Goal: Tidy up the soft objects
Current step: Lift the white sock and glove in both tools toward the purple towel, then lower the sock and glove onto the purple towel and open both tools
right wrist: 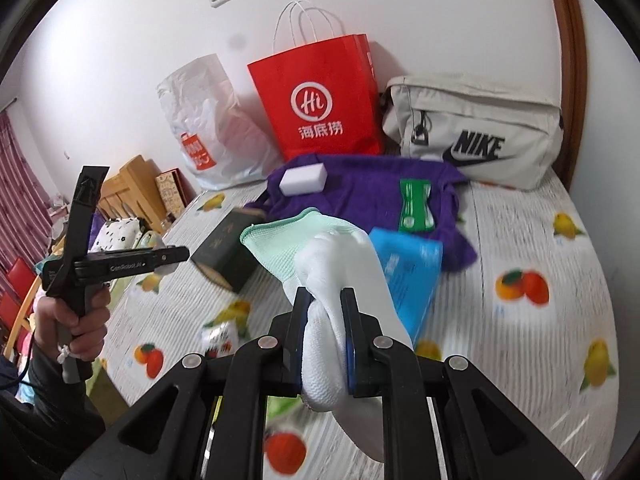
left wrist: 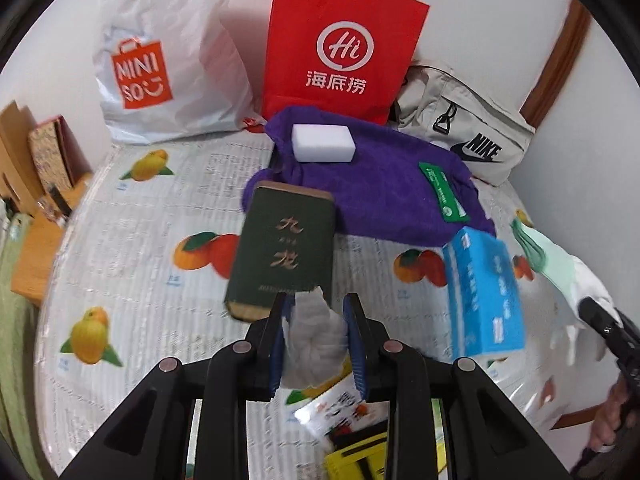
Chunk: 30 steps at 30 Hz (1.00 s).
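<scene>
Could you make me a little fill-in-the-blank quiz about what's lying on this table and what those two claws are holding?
1. The right claw is clamped on a white glove with a ____ cuff.
2. The white sponge block lies on top of the ____ cloth.
3. The red paper bag stands between the white plastic bag and the beige ____ bag.
4. The left claw grips a crumpled ____ rag.

Missing words: green; purple; Nike; grey
</scene>
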Each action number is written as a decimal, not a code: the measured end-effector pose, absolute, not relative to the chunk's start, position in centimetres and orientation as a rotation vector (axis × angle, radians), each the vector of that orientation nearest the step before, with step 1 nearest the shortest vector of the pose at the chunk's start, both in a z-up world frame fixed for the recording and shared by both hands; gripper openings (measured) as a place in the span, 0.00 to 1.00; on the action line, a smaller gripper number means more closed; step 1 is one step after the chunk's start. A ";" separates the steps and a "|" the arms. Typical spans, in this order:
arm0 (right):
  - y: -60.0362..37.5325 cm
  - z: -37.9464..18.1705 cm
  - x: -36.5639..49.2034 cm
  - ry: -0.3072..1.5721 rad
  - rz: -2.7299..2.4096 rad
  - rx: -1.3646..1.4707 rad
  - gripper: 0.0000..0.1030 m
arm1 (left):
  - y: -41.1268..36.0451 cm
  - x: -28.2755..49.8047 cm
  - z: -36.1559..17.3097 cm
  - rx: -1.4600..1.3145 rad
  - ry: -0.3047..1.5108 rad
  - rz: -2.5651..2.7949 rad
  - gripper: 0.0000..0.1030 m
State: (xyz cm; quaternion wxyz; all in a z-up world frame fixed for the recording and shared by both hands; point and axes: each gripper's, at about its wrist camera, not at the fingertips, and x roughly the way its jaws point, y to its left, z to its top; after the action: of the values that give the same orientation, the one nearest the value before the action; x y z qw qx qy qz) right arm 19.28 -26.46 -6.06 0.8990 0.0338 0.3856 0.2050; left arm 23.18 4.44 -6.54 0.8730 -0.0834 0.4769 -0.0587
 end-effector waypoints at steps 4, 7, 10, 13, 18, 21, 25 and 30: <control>-26.1 -5.7 22.8 0.802 0.394 0.062 0.14 | 4.0 25.3 -6.0 -0.148 0.990 -0.120 0.25; -25.7 -5.4 24.5 0.788 0.381 0.048 0.14 | 3.9 26.8 -5.7 -0.131 0.983 -0.124 0.25; -25.5 -5.3 26.4 0.782 0.381 0.052 0.14 | 3.9 28.4 -5.5 -0.121 0.983 -0.120 0.25; -25.4 -5.2 28.3 0.784 0.367 0.047 0.14 | 4.1 29.8 -5.5 -0.120 0.979 -0.123 0.25; -25.2 -5.9 31.6 0.798 0.347 0.027 0.14 | 4.6 31.9 -5.9 -0.138 0.988 -0.126 0.25; -25.0 -6.2 33.2 0.809 0.346 0.023 0.14 | 4.8 33.1 -6.0 -0.138 0.987 -0.121 0.25; -24.4 -6.9 35.3 0.813 0.352 0.009 0.14 | 4.8 34.8 -6.8 -0.138 1.005 -0.124 0.25; -23.9 -8.9 37.8 0.861 0.332 0.006 0.15 | 4.4 36.8 -7.7 -0.152 1.020 -0.141 0.25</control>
State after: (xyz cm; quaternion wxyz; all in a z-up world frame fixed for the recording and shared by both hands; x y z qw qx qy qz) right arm 37.79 -23.92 -8.95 0.8955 0.0029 0.4153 0.1601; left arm 36.78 4.43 -7.68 0.8676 -0.0727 0.4873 -0.0672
